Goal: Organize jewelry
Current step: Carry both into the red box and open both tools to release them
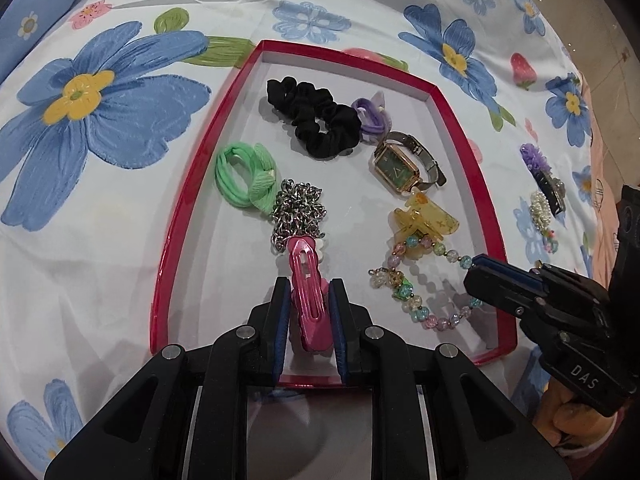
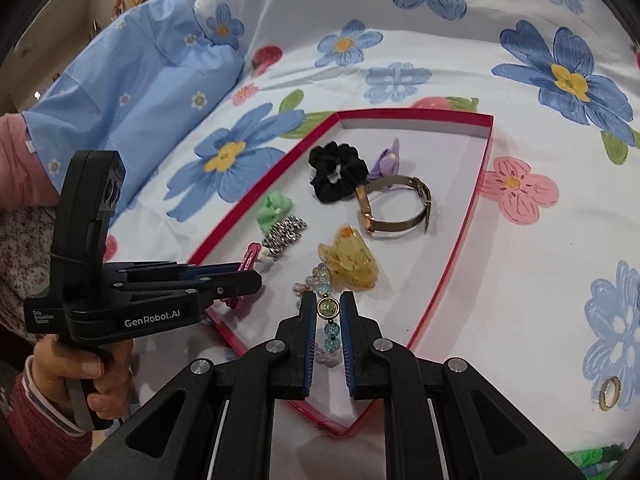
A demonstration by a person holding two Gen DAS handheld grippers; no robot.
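Shallow red-rimmed cardboard tray [image 1: 460, 152] with white floor, lying on a bed sheet printed with blue flowers [image 1: 100, 100]. Inside, seen from the left wrist: black fabric scrunchie [image 1: 316, 120] toward 12 o'clock, touching a lilac hair tie with a bow [image 1: 372, 118] at its right; gold rectangular wristwatch with green dial and mesh band [image 1: 400, 166] just below that, toward 2 o'clock; mint-green ribbed hair tie [image 1: 244, 180] at 9 o'clock, touching a heap of silver metal chain [image 1: 298, 210] near the centre; translucent yellow claw clip [image 1: 426, 218] at 3 o'clock, overlapping a pastel glass-bead bracelet [image 1: 424, 300] curled toward 5 o'clock. Left hand-held gripper [image 1: 311, 308] at 6 o'clock, clamped on a glossy pink snap hair clip [image 1: 308, 288], clip's far tip over the chain heap beside a small white flower charm. Right hand-held gripper [image 2: 327, 310] clamped on the bead bracelet, a green bead pinched between blue pads [image 2: 310, 344], remaining beads trailing down between the fingers and out toward the claw clip. Outside the tray, past its right rim at 3 o'clock: purple flower clip [image 1: 534, 158], pearl-studded clip [image 1: 540, 208]. Plain gold ring [image 2: 610, 398] on the sheet at 4 o'clock in the right wrist view. Light-blue pillow with small daisies [image 2: 132, 92] at 10 o'clock there.
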